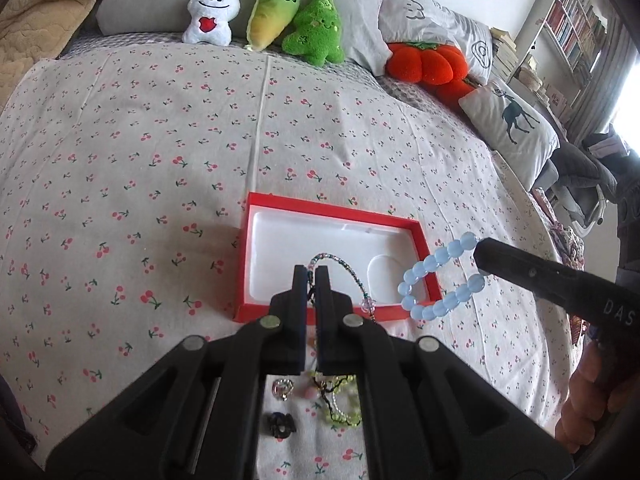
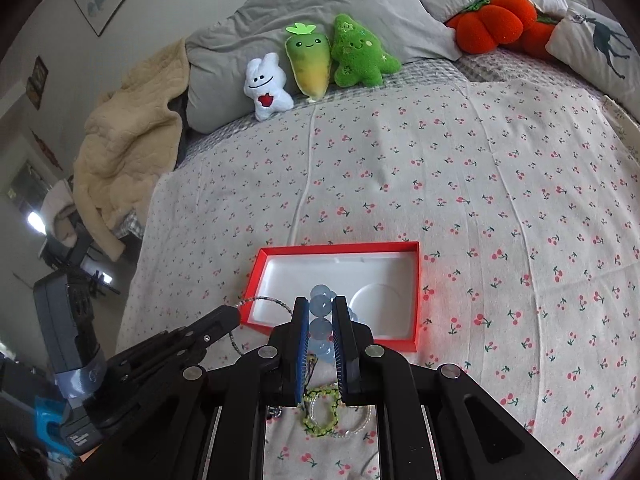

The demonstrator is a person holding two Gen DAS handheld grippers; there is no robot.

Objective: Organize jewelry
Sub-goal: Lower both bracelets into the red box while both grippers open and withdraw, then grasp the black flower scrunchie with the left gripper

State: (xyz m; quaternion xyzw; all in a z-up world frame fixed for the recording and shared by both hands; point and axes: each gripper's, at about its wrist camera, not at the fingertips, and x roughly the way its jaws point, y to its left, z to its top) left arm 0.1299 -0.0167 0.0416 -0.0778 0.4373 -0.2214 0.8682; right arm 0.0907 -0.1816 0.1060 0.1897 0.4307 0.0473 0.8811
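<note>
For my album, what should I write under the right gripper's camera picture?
Right gripper holding a pale blue bead bracelet above a red box with white lining on a cherry-print bedsheet.

Cherry-print bed (image 1: 160,140), bookshelf (image 1: 572,28) beyond

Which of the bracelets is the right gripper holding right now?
The blue bead bracelet, pinched in the right gripper over the red box; the yellow-green bracelets lie on the bedsheet.

A home bedroom: bed (image 1: 160,140), pillows (image 2: 248,40), plush toys (image 1: 214,12), bookshelf (image 1: 572,28).
</note>
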